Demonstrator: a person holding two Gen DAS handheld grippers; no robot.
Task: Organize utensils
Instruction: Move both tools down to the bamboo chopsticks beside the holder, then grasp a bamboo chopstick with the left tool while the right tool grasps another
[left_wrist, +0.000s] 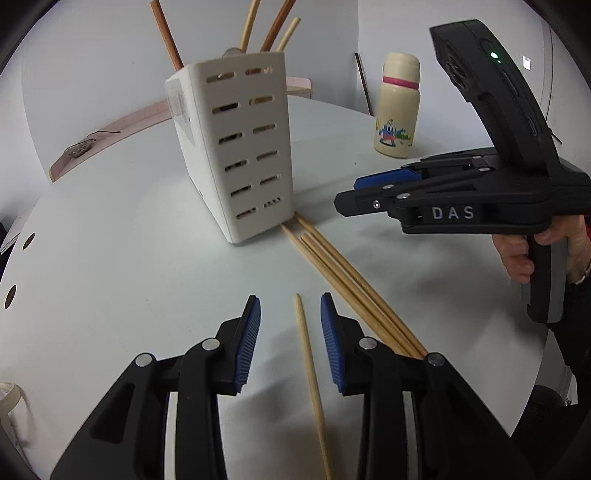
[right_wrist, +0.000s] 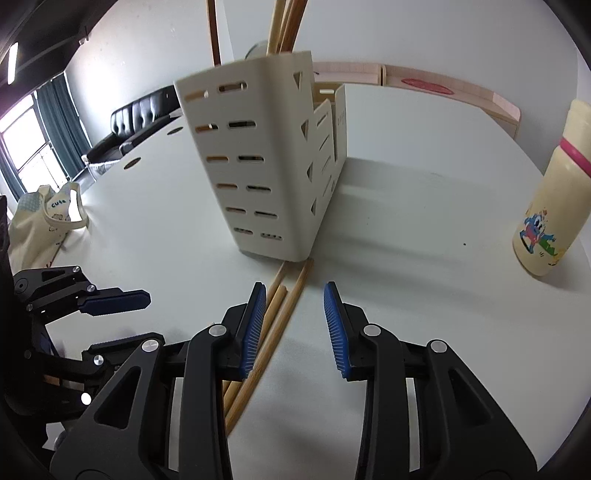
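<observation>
On the worktop, left wrist view: a lone chopstick (left_wrist: 310, 373) is framed by the left claw (left_wrist: 290, 341), jaws apart, pads untouching.
Right wrist view: bundled chopsticks (right_wrist: 275, 325) are seen beside the holder (right_wrist: 258, 158); right claw (right_wrist: 295, 328) is parted, empty.
Handling: light, stiff, slippery; mid-shaft hold is judged best.

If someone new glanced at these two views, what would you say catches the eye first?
The tall white slotted utensil holder stands mid-table with chopsticks already sticking out of its top. Loose wooden chopsticks lie on the table at its base; one separate chopstick sits between the open blue pads of the left gripper. The right gripper is open beside the bundle, and a cream cartoon bottle stands off to the right.
</observation>
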